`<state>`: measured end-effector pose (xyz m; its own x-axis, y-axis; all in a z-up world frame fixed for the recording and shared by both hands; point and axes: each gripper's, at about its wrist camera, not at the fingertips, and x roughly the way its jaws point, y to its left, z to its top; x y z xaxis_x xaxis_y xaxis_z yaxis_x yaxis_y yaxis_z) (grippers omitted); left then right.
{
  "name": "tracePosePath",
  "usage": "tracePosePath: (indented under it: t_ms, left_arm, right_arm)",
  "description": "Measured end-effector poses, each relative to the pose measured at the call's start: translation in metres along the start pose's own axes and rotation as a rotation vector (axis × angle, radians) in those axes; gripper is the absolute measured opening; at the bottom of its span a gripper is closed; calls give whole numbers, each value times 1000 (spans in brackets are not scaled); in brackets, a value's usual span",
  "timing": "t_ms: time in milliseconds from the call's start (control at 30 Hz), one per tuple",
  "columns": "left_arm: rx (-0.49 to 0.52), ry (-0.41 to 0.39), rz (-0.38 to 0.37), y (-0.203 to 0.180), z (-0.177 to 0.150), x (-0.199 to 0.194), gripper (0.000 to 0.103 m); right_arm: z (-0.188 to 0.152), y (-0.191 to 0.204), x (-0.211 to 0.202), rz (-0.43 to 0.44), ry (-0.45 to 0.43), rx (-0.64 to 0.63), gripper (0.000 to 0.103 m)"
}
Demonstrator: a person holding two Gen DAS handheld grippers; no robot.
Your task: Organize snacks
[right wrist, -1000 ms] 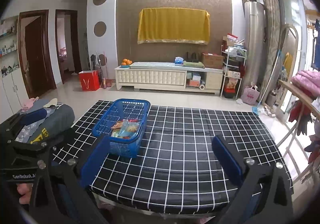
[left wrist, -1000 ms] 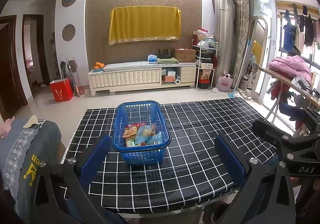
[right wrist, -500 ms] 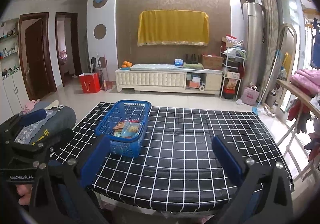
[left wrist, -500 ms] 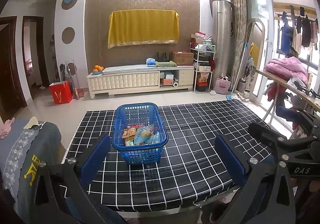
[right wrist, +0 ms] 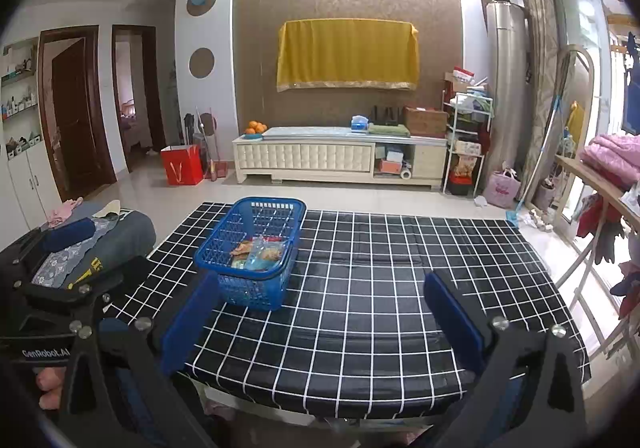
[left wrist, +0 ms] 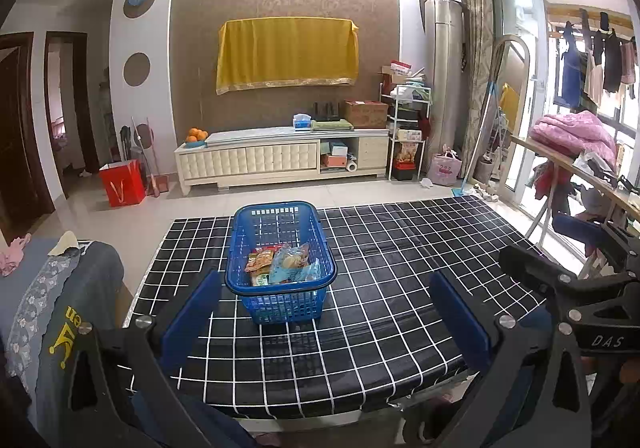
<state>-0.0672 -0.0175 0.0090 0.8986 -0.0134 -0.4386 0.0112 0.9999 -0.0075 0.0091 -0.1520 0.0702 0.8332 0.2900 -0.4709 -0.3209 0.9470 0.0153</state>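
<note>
1. We hold both tools back at the near edge of the table [left wrist: 400, 288], which wears a black cloth with a white grid. Nothing is in contact.
2. Left gripper [left wrist: 326, 312]: jaws spread wide, empty. Right gripper [right wrist: 320, 314]: jaws likewise spread wide, empty.
3. The blue plastic basket [left wrist: 280, 304] stands upright on the left half of the cloth, well apart from both grippers. In the left wrist view it sits just inside the left gripper's left finger; in the right wrist view it lies off to the left.
4. The snack packets [left wrist: 280, 262] lie heaped in the basket's near end; the far end shows bare mesh.
5. Progress, as we judge it: no packets lie loose on the cloth, so either the gathering is finished or sorting out of the basket has not begun. We cannot tell which.
6. Hard to read: the packet count, labels, and whatever sits beneath the top layer. The table's near edge is cut off by the gripper frames.
</note>
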Motion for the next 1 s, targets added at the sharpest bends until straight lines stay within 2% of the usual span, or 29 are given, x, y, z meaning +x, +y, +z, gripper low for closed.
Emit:
tracePosePath:
  t_ms: [1000]
  left_arm:
    - [9,-21,-21,-6,-6,-9,103]
  right_arm:
    - [-5,4,-2,-13,16,-7,103]
